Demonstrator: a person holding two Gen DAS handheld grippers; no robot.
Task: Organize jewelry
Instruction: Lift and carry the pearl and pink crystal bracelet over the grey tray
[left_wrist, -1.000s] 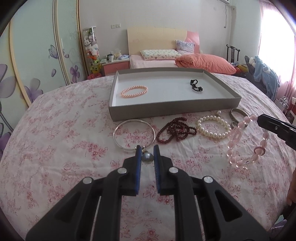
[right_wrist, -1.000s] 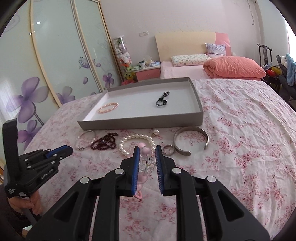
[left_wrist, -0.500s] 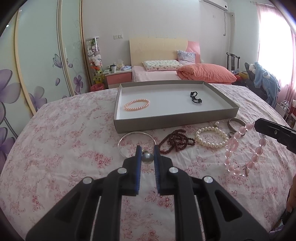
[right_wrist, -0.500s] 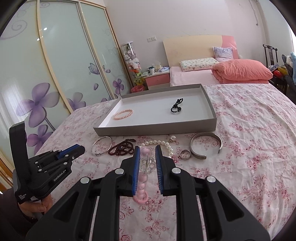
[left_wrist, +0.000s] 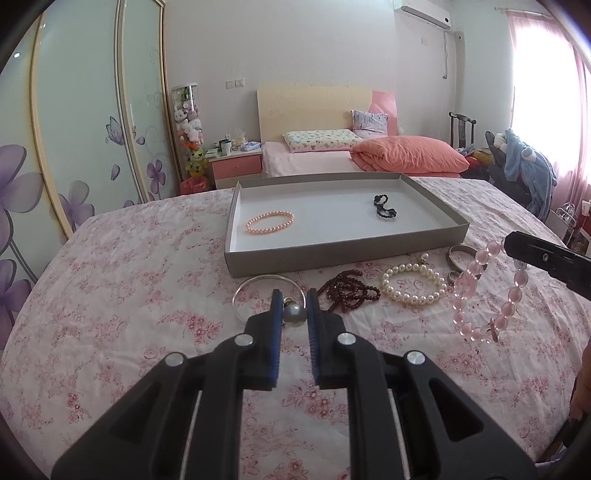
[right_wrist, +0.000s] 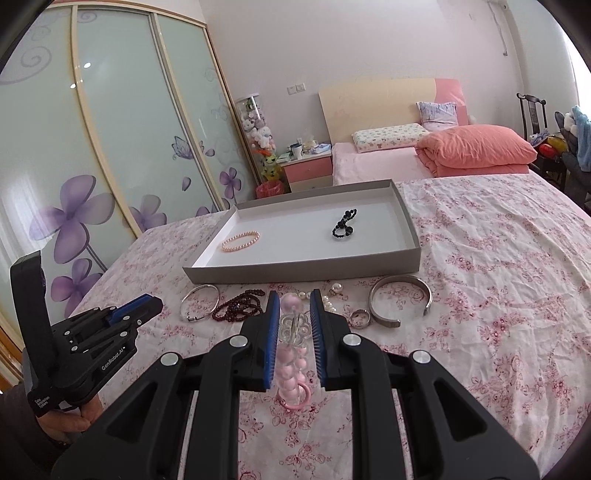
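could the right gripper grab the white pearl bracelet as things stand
Probably not yet. The right gripper is shut on the pink bracelet, so its jaws are taken. The pearl bracelet lies uncovered on the bed just ahead, partly hidden behind the jaws; dropping the pink bracelet in the tray would free them.

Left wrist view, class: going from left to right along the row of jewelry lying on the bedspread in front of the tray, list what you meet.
Silver bangle → dark red bead strand → white pearl bracelet → silver ring.

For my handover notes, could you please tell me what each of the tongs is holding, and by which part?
Left tongs: the silver bangle, by its grey bead. Right tongs: the pink bead bracelet, by its clear flower charm.
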